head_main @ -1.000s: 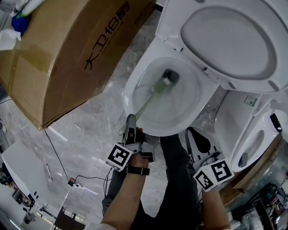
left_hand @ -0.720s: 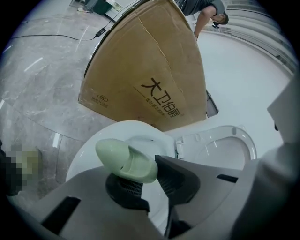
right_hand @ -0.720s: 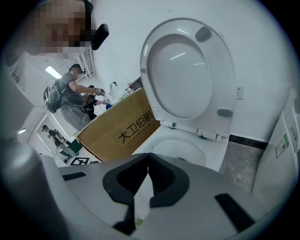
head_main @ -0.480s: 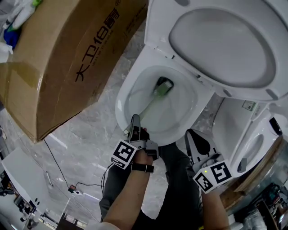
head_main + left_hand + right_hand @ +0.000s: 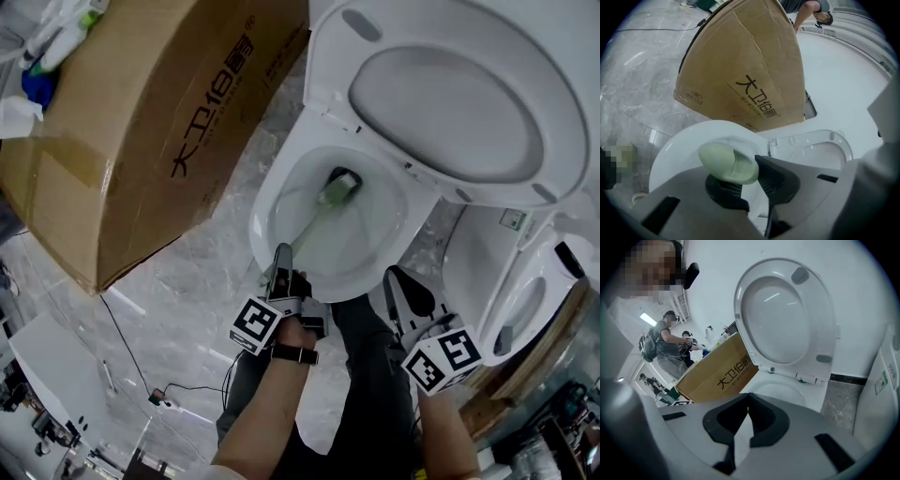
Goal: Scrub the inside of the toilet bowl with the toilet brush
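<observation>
Pale-green toilet brush (image 5: 314, 217) is pinched at its handle end by the left claw (image 5: 281, 258), at the near rim of the toilet bowl (image 5: 262, 211). Its long axis runs forward and rightward from that claw, with the head low at the drain. The right claw (image 5: 398, 281) is pressed together and empty, beside the bowl and farther from the brush.

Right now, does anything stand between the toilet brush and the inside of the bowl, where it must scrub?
Nothing visible does. The seat is raised, and the toilet brush head is already down inside the toilet bowl, with the left gripper shut on its handle. The cardboard box stands beside the bowl.
</observation>
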`<state>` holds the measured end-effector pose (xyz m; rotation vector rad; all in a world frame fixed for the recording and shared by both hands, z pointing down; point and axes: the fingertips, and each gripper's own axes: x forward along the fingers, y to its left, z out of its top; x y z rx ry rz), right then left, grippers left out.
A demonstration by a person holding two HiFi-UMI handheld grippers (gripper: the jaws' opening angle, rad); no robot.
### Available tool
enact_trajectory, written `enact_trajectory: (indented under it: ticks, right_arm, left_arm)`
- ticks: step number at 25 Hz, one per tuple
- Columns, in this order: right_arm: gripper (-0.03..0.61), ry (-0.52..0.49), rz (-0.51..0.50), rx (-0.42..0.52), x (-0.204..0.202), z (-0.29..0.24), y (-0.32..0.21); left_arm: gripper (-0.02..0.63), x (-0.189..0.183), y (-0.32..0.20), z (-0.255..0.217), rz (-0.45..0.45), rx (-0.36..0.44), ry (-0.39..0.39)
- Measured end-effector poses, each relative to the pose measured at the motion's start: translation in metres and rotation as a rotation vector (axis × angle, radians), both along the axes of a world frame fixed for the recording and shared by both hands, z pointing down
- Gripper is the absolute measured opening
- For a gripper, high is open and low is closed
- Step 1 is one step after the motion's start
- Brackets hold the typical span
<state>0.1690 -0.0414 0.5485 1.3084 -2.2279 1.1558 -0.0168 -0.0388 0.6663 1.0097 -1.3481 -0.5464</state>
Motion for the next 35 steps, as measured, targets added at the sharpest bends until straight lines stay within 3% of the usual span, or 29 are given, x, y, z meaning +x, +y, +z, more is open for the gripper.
enact_trajectory:
  ticks: [3,8,13,21,26,29,32,35]
  right_arm:
    - [0.014,-0.008,0.021,-0.019,-0.007,-0.021,0.006]
    - [0.014,0.000,0.032,-0.008,-0.028,-0.073,0.012]
    - [0.014,-0.010,0.045,0.045,-0.046,-0.137,0.014]
    - [0.014,-0.008,0.063,0.118,-0.061,-0.237,0.020]
    - [0.014,-0.007,0.049,0.163,-0.075,-0.298,0.028]
    - [0.012,0.019,0.037,0.217,-0.081,-0.339,0.032]
    - [0.012,0.032,0.034,0.274,-0.084,-0.375,0.036]
    - [0.012,0.048,0.032,0.321,-0.090,-0.402,0.040]
  left_arm:
    - [0.060,-0.011,0.011,-0.037,0.026,0.001,0.002]
    - [0.060,-0.016,0.015,-0.124,0.031,0.060,0.091]
    - [0.060,-0.022,0.021,-0.206,0.161,0.101,0.008]
    - [0.060,-0.019,0.016,-0.333,0.127,0.210,0.158]
    - [0.060,-0.039,0.032,-0.389,0.216,0.216,0.049]
    - [0.060,-0.035,0.031,-0.442,0.204,0.301,0.135]
    - [0.060,-0.040,0.037,-0.478,0.227,0.346,0.112]
    - [0.060,-0.038,0.037,-0.515,0.229,0.418,0.157]
